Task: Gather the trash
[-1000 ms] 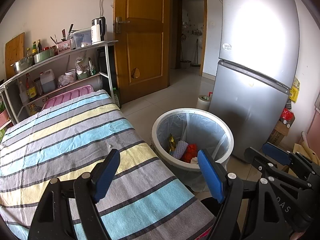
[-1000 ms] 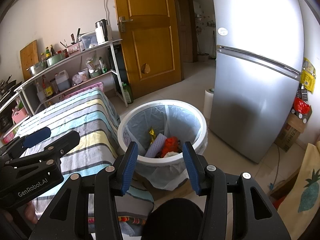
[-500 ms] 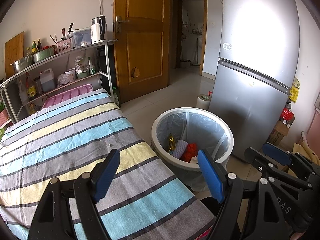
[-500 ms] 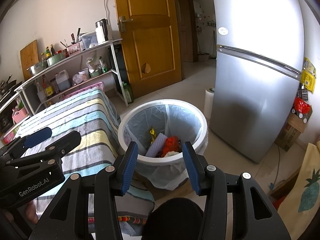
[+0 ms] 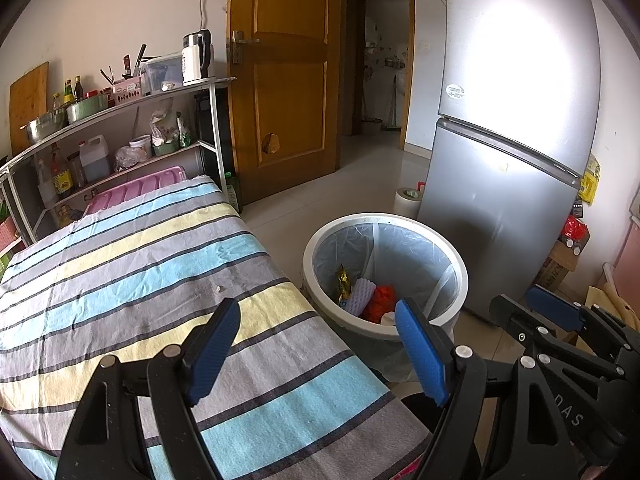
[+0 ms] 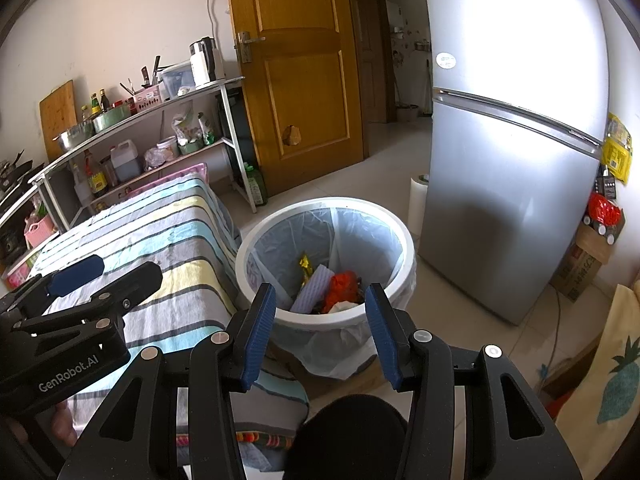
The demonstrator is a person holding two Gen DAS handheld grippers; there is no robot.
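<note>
Landmark: the white bin [image 6: 256, 292], lined with a clear bag, stands on the tiled floor between the striped table [image 5: 132, 264] and the silver fridge [image 5: 500, 208].

Trash: a gold wrapper [image 6: 305, 264], a pale ribbed foam sleeve [image 6: 314, 289], a crumpled red piece [image 6: 343, 285] and a bit of white paper [image 6: 343, 306] all lie at the bottom of the bin, the sleeve's long axis leaning up toward the bin's far wall.

Table beside the bin: only a tiny pale speck [image 5: 218, 289] shows on the cloth; what it is cannot be told, and no other loose trash shows there.

Left gripper [image 5: 318, 346]: jaws wide apart, nothing between the blue pads; it hangs over the table corner nearest the bin, with the bin ahead and to its right.

Right gripper [image 6: 319, 330]: jaws about half open, empty; it sits just short of the bin's near rim, and the trash lies straight ahead and below, framed between its two pads.

Nearer hand: the right one is nearer the bin; the left is nearer the table and the speck.

Judgement: collection looks close to done. If the speck counts, it lies ahead of the left jaws and away from the bin, so that hand would go for it.
</note>
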